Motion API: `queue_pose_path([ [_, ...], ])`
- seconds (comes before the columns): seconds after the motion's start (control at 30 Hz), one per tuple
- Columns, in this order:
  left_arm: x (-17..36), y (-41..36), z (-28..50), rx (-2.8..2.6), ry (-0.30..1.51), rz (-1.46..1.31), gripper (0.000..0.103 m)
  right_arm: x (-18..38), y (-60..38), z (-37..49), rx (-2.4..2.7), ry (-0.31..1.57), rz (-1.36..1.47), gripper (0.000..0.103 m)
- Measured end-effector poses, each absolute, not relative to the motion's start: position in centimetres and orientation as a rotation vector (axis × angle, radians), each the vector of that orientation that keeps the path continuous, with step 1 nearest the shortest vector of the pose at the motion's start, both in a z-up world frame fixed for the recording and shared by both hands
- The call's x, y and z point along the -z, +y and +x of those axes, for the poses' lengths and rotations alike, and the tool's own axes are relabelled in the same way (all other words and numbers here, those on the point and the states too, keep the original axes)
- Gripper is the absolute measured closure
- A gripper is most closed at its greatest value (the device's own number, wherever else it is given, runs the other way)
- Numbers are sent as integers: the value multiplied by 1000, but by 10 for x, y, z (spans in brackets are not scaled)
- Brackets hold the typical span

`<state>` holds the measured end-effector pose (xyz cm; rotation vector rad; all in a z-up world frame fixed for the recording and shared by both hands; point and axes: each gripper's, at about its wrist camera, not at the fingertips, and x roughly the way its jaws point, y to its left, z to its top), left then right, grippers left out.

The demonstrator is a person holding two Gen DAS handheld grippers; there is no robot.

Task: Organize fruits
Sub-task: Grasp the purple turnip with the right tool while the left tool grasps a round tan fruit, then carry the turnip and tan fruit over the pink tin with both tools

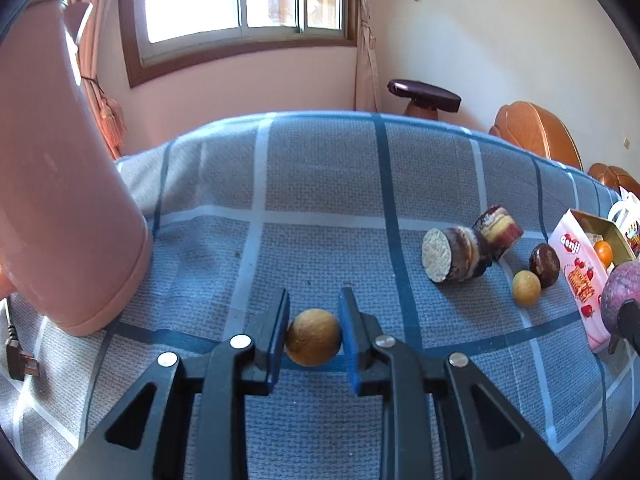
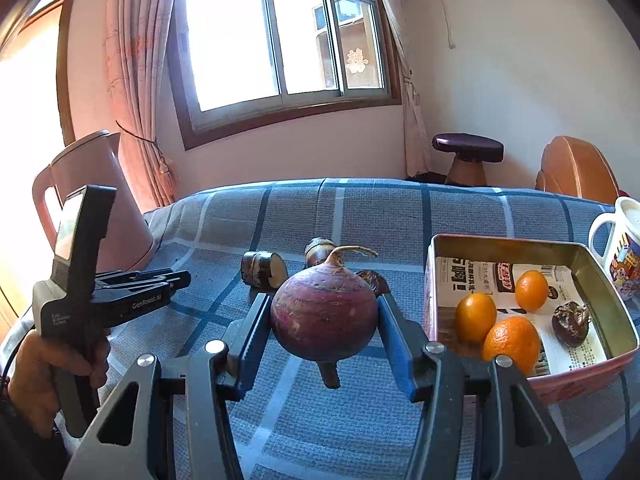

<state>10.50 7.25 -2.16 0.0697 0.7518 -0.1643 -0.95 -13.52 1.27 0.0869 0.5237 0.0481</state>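
Note:
In the left wrist view, my left gripper [image 1: 314, 320] is shut on a small round tan fruit [image 1: 313, 337] low over the blue checked cloth. A second tan fruit [image 1: 526, 288] and a dark brown one [image 1: 544, 265] lie to the right, near the pink tin [image 1: 576, 268]. My right gripper [image 2: 324, 320] is shut on a round purple radish [image 2: 324, 312], held above the cloth just left of the open tin [image 2: 532, 245]. Three oranges [image 2: 511, 344] and a dark fruit [image 2: 570, 324] lie in the tin.
Two cut purple-skinned stalk pieces [image 1: 452, 254] lie mid-table. A pink kettle [image 1: 60, 184] stands at the left with a plug [image 1: 20, 360] beside it. A mug [image 2: 620, 252] stands behind the tin. A hand [image 2: 48, 364] holds the left gripper. A stool and chairs stand beyond the table.

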Motion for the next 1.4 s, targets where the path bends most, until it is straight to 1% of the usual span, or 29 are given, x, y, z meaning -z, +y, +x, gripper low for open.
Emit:
queue_pose_path([
  [0.13, 6, 72, 86, 160, 625, 39, 77, -14, -131, -11, 5, 492, 23, 48],
  [0.3, -4, 66, 69, 187, 533, -53, 77, -16, -126, -15, 54, 444, -44, 48],
  [0.5, -9, 38, 44, 91, 441, 58, 77, -16, -121, -17, 54, 436, -81, 47],
  [0.77, -10, 27, 31, 72, 434, 68, 77, -17, -119, -21, 55, 435, -69, 47],
  [1.03, -10, 22, 17, 59, 426, 61, 77, -18, -110, -31, 47, 409, -123, 47],
  [1.4, -10, 11, 9, 64, 431, 73, 77, -17, -126, -41, 58, 422, -114, 47],
])
